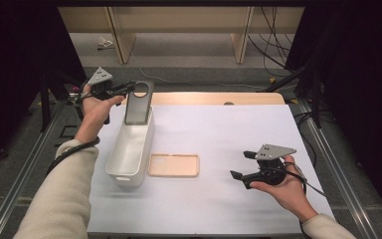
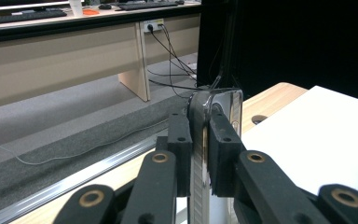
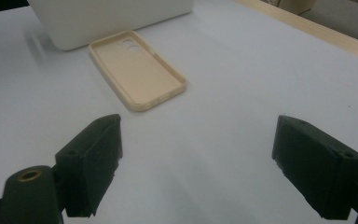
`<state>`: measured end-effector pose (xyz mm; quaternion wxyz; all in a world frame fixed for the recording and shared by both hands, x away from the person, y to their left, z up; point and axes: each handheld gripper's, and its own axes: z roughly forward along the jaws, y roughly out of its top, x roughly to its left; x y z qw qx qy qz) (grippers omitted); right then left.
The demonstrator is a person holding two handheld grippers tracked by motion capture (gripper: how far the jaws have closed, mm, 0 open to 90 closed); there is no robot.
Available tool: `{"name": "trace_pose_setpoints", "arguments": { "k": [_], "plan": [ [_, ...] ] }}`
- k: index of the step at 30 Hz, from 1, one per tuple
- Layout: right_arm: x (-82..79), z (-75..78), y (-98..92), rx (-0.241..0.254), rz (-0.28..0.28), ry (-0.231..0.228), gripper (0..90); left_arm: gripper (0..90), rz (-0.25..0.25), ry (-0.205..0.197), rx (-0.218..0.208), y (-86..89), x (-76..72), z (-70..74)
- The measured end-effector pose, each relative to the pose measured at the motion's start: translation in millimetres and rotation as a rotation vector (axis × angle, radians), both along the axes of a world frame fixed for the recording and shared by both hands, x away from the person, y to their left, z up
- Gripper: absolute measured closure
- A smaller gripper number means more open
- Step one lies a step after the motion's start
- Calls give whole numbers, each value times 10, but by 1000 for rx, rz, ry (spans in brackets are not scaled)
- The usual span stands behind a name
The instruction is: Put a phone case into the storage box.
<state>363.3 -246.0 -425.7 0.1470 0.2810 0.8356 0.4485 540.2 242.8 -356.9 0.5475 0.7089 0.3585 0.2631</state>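
High view: left hand-held gripper (image 1: 129, 88) clamps dark phone case (image 1: 139, 102) over bin (image 1: 129, 149).

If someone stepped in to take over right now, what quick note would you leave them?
Left hand-held gripper: shut on the dark phone case, held upright over the far end of the white bin.
Right hand-held gripper: open, empty, above the white mat.
Beige phone case: flat on the mat, beside the bin.
Done: dark case picked up.
Left, probably: lower it into the bin, then the beige one.
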Motion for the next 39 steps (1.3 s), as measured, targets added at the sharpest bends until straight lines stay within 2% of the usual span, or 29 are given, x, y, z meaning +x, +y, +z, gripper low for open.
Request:
{"name": "trace_pose_setpoints", "arguments": {
  "k": [18, 25, 39],
  "plan": [
    [2, -2, 3, 1, 2, 1, 169, 806, 15, 28, 0, -4, 40, -144],
    [3, -6, 7, -4, 5, 5, 169, 806, 20, 44, 19, 8, 52, -191],
    [3, -15, 11, -7, 10, 10, 169, 804, 37, 69, 14, 29, 79, -292]
  ]
}}
